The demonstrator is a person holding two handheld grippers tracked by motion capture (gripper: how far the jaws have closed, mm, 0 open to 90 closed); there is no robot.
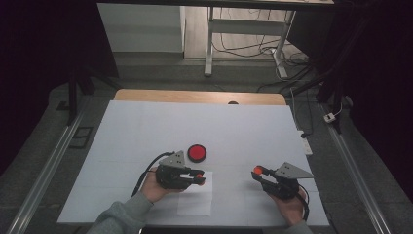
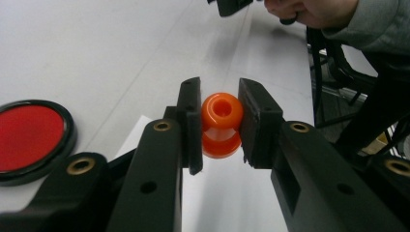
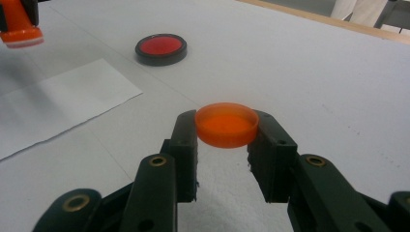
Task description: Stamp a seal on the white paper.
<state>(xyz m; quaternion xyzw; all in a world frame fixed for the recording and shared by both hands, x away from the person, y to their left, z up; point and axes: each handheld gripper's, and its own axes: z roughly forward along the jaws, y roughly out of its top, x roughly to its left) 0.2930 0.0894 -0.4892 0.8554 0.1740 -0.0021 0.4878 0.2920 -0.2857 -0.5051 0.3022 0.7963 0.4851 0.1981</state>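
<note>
The left gripper (image 1: 199,176) is pinched shut on an orange stamp (image 2: 221,124). The stamp is held by its knob, just above a sheet of white paper (image 1: 196,197) on the table (image 1: 146,122). In the right gripper view the flat foot of the stamp is seen turned down toward the paper.

The step in hand looks like stamping. For a good mark, the stamp should be kept straight up and brought flat onto the paper, then pushed down evenly. It should not be slid, or the mark may smear. The paper is not held by anything, so it may lift with the stamp.

A round black dish with a red pad (image 1: 197,153) inside it lies just behind the paper. It is open, and the red fills it to the rim.

To the right of the paper, well apart from it, the right gripper (image 1: 258,171) is pinched shut on a small orange cap (image 3: 226,123). The cap is held level with its open side up, above the table, and nothing is seen in it.
</note>
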